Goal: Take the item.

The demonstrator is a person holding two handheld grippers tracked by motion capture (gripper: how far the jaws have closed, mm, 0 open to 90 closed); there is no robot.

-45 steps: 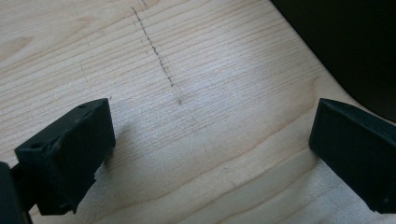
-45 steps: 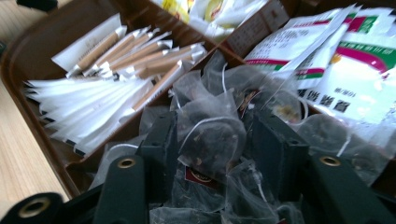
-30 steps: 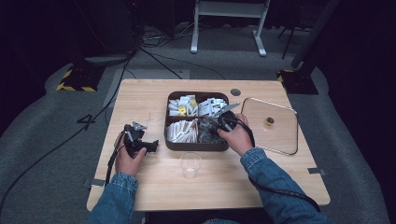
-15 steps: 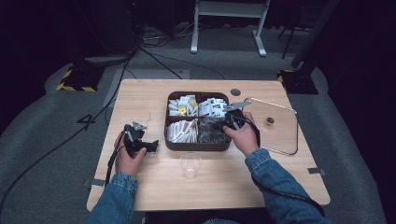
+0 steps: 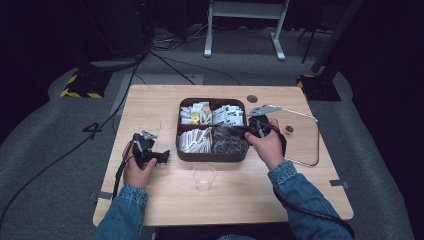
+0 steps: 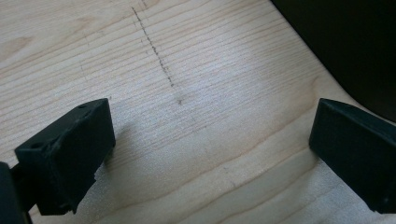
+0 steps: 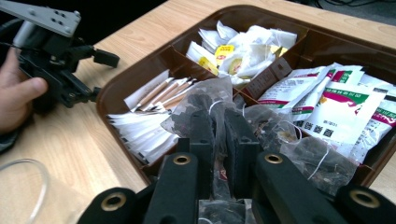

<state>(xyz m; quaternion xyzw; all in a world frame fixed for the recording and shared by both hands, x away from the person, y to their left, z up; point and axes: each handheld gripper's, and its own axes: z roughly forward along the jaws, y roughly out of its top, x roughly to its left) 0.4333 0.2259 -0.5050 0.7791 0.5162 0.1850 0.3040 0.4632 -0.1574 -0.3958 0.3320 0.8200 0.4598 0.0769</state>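
- So the brown tray [image 5: 181,150] sits mid-table, with a clear cup [image 5: 204,176] in front of it, empty as far as can be told.
- Right gripper [image 7: 218,122] was down in the tray's near-right compartment a second ago; now it's lifted a bit, so the pick looks done and the cup is probably next.
- Its jaws have just been closing and now pinch a mesh tea bag [image 7: 205,100], which sticks up between them.
- Left gripper [image 6: 205,154] rests open on the table [image 6: 196,60], nothing between the jaws.
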